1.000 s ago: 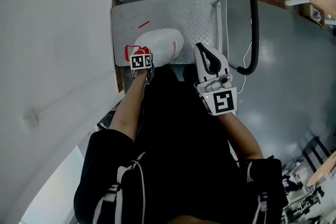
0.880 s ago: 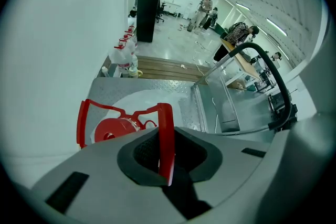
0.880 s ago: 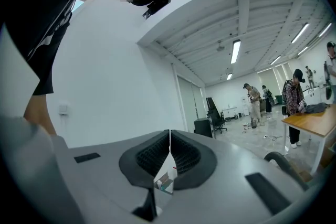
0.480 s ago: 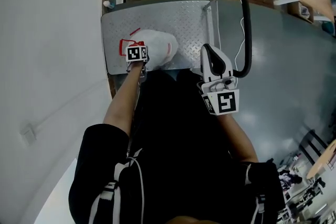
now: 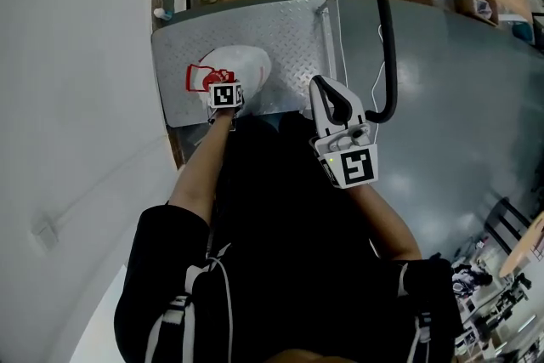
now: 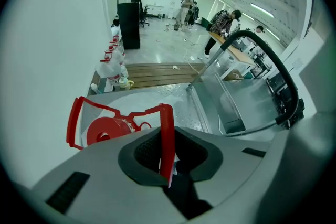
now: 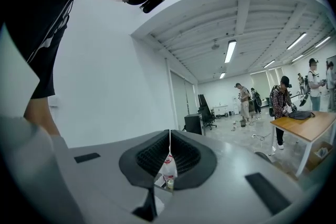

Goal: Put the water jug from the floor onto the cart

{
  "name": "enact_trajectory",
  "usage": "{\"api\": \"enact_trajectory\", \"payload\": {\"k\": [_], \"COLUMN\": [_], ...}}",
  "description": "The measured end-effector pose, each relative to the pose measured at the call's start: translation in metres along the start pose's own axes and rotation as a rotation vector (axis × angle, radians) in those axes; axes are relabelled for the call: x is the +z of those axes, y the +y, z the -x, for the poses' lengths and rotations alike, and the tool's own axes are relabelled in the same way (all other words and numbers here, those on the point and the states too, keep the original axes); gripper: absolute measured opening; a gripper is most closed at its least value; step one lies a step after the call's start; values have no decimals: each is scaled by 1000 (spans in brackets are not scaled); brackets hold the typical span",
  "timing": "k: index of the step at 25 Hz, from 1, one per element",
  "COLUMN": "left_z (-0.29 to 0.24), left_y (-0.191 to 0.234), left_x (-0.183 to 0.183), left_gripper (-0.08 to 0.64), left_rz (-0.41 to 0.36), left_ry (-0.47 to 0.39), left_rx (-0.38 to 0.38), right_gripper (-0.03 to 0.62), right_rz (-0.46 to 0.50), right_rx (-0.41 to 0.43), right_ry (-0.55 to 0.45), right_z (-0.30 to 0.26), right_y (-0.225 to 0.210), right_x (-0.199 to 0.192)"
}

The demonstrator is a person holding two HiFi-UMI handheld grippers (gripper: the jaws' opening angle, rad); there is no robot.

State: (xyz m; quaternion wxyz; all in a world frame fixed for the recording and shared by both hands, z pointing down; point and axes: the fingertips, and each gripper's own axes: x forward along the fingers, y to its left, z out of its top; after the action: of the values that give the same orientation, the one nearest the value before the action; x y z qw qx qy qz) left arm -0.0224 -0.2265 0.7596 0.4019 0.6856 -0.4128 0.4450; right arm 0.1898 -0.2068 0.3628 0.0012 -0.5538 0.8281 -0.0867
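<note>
The water jug lies on its side on the cart deck at 11 o'clock. The left gripper is opening narrowly, the jug's red handle loose between its jaws. At 1 o'clock, the right gripper is closed, empty.

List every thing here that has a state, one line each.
cart: parked by the wall, push bar upright
jug: resting on the cart's deck, red cap on
jug handle: between the left jaws
left gripper: pointing down, jaws opening around the jug handle
right gripper: held level, jaws shut, empty
</note>
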Motion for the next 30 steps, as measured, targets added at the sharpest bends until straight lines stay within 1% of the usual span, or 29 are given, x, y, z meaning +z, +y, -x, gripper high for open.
{"api": "enact_trajectory", "payload": {"k": [2,6,9,10,11,15,18,21,25,28,30], "left_z": [-5,-11,-11,-11,-10,-2,15,43,78,111,137], "left_y": [-14,-35,-46,-51,-55,-65,-69,-74,-76,-77,-81], "left_x": [0,-4,0,1,1,-2,0,4,3,11,19], "left_gripper": [60,62,88,110,128,132,130,130,121,36,20], "left_rz": [5,-17,35,51,59,61,78,80,72,94,98], "left_ry": [-6,12,-2,-4,-7,-45,-122,-233,-369,-482,-562], "left_rx": [-23,-41,-81,-94,-104,-120,-154,-177,-147,-117,-137], "right_gripper": [18,18,18,18,18,18,18,18,18,18,18], "right_rz": [-1,-6,-15,-19,-22,-31,-31,-30,-27,-21,-15], "right_rx": [3,-3,-3,-1,2,19,44,75,127,176,214], "right_ry": [2,6,0,-3,-5,-12,-23,-27,-23,-21,-20], "right_z": [5,14,19,21,23,26,22,17,8,-1,-7], "right_y": [-4,-8,-12,-13,-14,-14,-12,-7,3,17,32], "right_x": [-2,-4,-4,-4,-4,-6,-2,2,1,1,3]}}
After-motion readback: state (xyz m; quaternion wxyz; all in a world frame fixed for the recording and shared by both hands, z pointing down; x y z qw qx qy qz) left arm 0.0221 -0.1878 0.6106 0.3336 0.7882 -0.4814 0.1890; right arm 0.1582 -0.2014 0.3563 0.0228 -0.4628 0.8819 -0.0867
